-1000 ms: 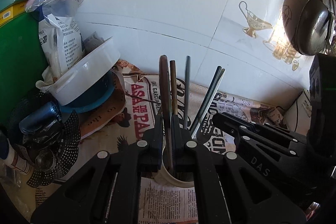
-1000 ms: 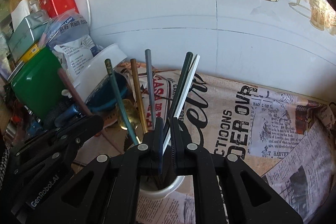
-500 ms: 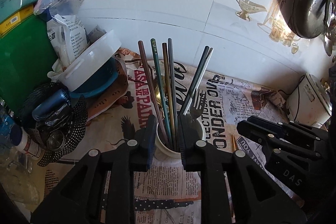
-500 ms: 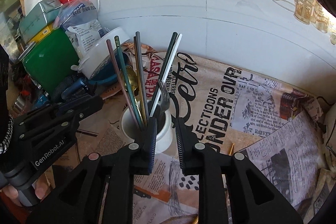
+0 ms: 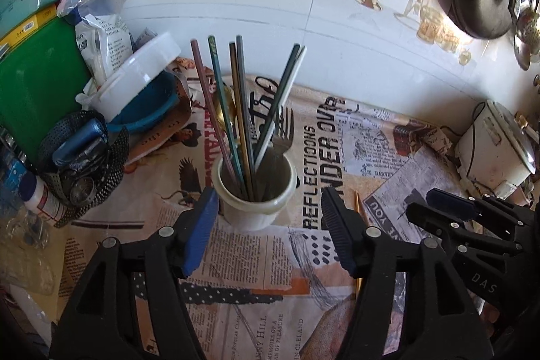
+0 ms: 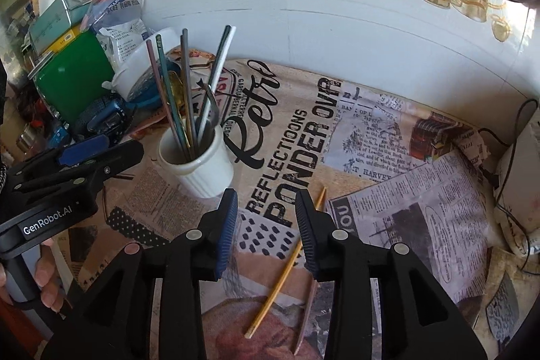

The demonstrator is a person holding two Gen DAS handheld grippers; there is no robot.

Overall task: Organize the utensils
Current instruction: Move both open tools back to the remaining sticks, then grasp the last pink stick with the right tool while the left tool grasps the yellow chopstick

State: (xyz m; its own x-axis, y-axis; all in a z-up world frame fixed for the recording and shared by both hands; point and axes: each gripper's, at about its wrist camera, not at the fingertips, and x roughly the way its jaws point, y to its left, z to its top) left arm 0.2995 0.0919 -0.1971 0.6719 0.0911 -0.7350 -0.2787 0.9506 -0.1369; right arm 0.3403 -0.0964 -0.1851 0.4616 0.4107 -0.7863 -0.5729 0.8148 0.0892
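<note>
Newsprint-pattern cloth (image 6: pixel 388 157) covers the counter. L gripper (image 5: pixel 266 218) jaws wide apart, holding nothing, just near of the white ribbed cup (image 5: pixel 258 191). R gripper (image 6: pixel 266 218) jaws apart too, empty, w/ cup (image 6: pixel 199 164) far-left of it. Cup holds upright chopsticks (image 5: pixel 236 103) plus a fork. Yellow chopstick (image 6: pixel 287 262) lies loose on cloth between R jaws; a brownish one (image 6: pixel 307 312) beside it.

black hand-held gripper (image 6: pixel 266 218), blue pads (image 6: pixel 225 235) — silver screws
</note>
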